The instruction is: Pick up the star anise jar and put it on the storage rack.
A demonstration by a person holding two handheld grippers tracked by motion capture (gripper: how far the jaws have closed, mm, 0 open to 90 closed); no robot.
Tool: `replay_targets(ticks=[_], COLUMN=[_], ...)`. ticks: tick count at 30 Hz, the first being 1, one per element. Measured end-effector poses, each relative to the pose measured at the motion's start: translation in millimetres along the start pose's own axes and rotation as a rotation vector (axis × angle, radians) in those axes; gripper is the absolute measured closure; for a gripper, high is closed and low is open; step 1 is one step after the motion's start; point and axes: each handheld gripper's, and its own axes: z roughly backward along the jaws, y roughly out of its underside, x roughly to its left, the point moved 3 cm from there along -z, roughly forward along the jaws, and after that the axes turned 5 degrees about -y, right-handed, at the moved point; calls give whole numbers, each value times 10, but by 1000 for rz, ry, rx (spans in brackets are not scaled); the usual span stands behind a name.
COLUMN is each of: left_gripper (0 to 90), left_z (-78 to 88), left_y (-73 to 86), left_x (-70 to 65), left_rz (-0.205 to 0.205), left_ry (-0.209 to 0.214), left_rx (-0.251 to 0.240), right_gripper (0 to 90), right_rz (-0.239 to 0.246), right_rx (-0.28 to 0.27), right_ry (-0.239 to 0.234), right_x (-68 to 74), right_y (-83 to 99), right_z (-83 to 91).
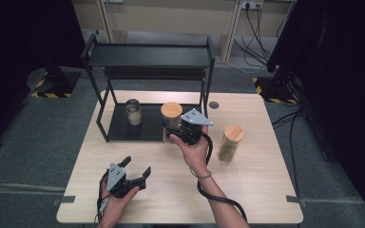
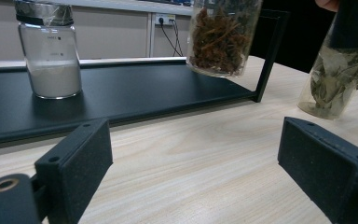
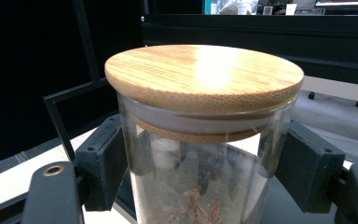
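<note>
A glass jar of brown spices with a round wooden lid (image 1: 171, 110) (image 3: 204, 74) is at the right end of the black rack's lower shelf (image 1: 119, 128). My right gripper (image 1: 171, 131) (image 3: 200, 172) is shut on its glass body just under the lid, one pad on each side. In the left gripper view this spice jar (image 2: 221, 37) appears to hang slightly above the shelf (image 2: 121, 93). My left gripper (image 1: 137, 166) (image 2: 196, 140) rests near the table's front left, open, with only bare wood between its jaws.
A silver-lidded jar of white powder (image 1: 133, 112) (image 2: 51, 51) stands on the lower shelf's left part. Another wooden-lidded jar of dried leaves (image 1: 230, 142) (image 2: 335, 74) stands on the table to the right of the rack. The rack's upper shelf (image 1: 147, 54) overhangs the lower one.
</note>
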Motion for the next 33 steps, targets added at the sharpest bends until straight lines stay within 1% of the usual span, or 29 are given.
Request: replay_targets(ticks=[18,27,33], left_gripper=[94,95,95], left_z=[1,2,3], left_y=[0,0,0], left_x=[7,7,6], left_rz=[5,4,2], left_ry=[4,4,4], left_rx=[1,0,-1], right_gripper=[253,253,253], right_rz=[-16,-35,-37], right_rx=[0,14,24], right_ry=[16,28,32], right_x=[-67,-124,-136], right_y=[-80,-58,-45], right_z=[-178,-286,-348])
